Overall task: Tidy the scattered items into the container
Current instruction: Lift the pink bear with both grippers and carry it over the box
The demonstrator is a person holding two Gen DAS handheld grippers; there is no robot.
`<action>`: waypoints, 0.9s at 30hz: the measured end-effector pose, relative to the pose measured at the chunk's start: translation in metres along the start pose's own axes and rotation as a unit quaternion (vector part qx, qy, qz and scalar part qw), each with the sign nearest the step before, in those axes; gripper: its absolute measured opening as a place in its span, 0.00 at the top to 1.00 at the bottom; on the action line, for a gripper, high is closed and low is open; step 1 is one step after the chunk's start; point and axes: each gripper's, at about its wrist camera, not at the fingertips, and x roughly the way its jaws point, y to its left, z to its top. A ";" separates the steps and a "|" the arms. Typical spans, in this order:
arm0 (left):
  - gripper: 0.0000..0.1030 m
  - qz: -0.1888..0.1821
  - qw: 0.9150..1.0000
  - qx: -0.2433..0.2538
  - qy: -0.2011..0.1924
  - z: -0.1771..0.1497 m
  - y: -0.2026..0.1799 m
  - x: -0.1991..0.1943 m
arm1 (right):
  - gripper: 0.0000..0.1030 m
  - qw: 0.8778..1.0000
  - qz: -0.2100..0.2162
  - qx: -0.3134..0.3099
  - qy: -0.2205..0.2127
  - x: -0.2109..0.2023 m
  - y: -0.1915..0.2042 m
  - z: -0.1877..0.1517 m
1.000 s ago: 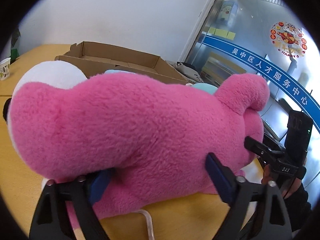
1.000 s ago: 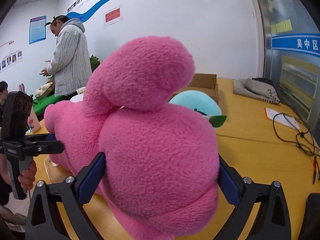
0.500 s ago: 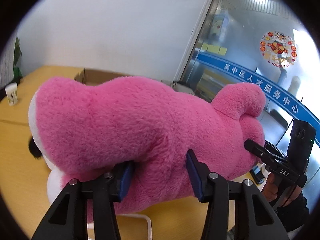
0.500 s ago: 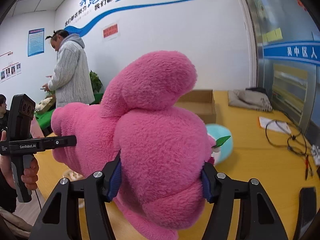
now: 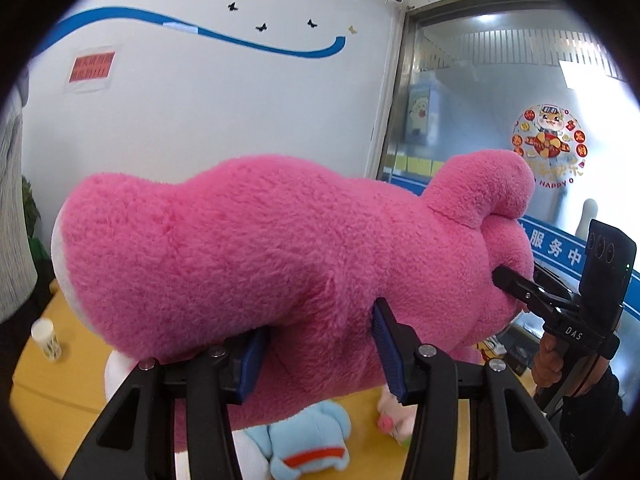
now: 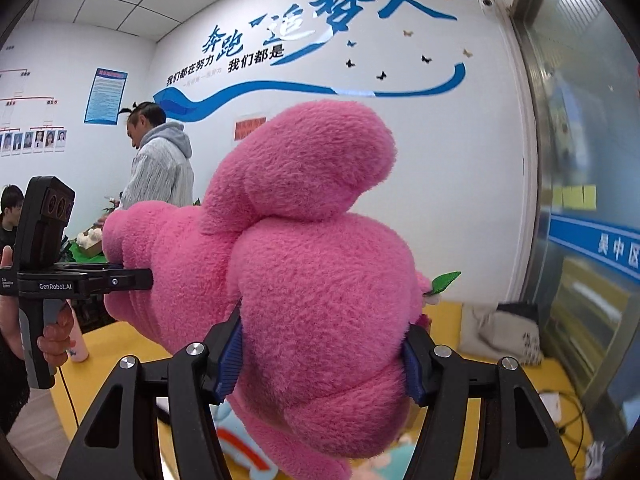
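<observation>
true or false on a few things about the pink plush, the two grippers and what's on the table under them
1. Both grippers are clamped on the pink plush toy. True: the left gripper and the right gripper each have their pads pressed into its fur.
2. The plush is lying flat on the table. False: it hangs above the yellow table, held by the grippers.
3. A small blue plush toy lies on the table below. True.
4. The cardboard box is right under the pink plush. False: no box shows in either view.
5. The right gripper is empty. False: it squeezes the plush.
</observation>
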 end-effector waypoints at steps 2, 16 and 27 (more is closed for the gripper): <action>0.52 0.001 1.000 0.008 -0.009 0.021 0.000 0.007 | 0.33 1.000 0.001 -0.001 -0.007 0.010 -0.007 0.019; 0.52 0.012 1.000 0.017 -0.011 0.098 0.055 0.104 | 0.33 0.999 -0.004 -0.012 -0.034 0.119 -0.061 0.107; 0.52 0.008 0.992 -0.037 0.120 0.042 0.132 0.283 | 0.33 0.996 -0.007 0.062 0.066 0.279 -0.131 0.036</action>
